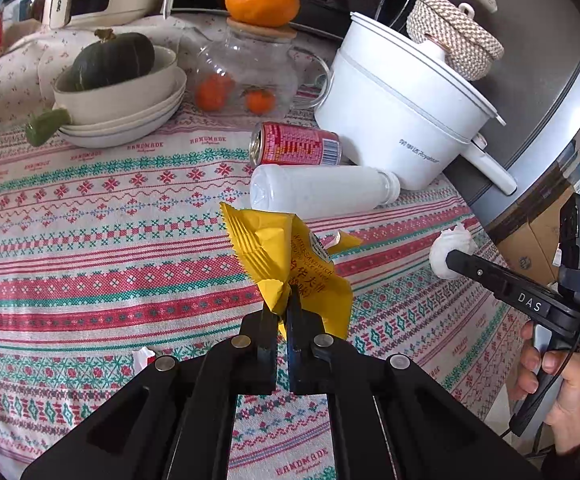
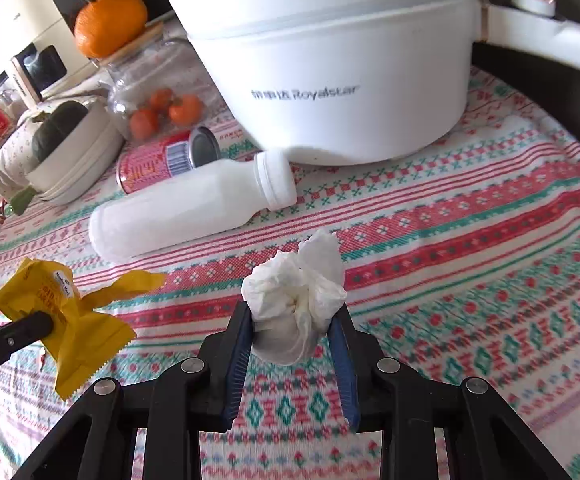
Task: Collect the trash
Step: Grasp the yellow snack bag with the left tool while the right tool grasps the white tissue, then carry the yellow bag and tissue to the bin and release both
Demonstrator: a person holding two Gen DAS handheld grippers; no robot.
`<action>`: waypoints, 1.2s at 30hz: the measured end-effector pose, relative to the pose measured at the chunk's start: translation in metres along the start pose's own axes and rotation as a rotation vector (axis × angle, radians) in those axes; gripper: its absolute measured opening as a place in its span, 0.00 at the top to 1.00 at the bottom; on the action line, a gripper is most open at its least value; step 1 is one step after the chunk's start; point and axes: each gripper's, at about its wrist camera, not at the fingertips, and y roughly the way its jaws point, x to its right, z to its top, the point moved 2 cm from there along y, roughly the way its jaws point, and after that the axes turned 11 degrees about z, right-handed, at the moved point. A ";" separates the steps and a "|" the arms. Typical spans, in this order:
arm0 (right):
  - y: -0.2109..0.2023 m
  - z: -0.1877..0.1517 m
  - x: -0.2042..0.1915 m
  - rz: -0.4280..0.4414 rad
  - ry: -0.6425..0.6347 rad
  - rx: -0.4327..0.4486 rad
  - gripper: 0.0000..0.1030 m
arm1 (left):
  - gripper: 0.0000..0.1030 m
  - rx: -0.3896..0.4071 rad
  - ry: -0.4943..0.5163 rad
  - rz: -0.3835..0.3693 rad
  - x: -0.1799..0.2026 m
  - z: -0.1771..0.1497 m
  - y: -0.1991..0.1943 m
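- Left gripper (image 1: 286,300) is clenched on yellow snack wrapper (image 1: 290,260), lifted off the tablecloth (image 1: 90,248); light, crinkly, slippery film, best pinched at a fold.
- Right gripper (image 2: 293,320) is pressed around crumpled tissue (image 2: 295,292); soft, weightless, easily gripped anywhere.
- White bottle (image 1: 313,192) and red can (image 1: 295,148) are left lying at 12 o'clock; rollable, to be taken mid-body.

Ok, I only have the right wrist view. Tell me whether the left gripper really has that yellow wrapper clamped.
Observer: Yes. The left gripper is shut on the yellow wrapper, both fingers pinching its lower end.
Operator: Now check for trash outside my view.
Observer: A small white scrap with a red mark lies on the tablecloth, just left of the left gripper.
Operator: Report what's behind the white pot.
Observer: A woven lidded basket sits behind the white pot.
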 end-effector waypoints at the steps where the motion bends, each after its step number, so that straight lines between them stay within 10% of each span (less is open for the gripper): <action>1: -0.009 -0.001 -0.001 -0.004 -0.005 0.006 0.67 | 0.98 0.004 0.011 0.005 0.004 -0.002 -0.007; 22: -0.185 -0.072 -0.038 -0.065 -0.113 0.075 0.67 | 0.98 0.119 0.201 -0.042 0.102 -0.083 -0.159; 36: -0.219 -0.143 -0.040 -0.116 -0.166 0.032 0.67 | 0.98 0.093 0.272 -0.123 0.137 -0.145 -0.178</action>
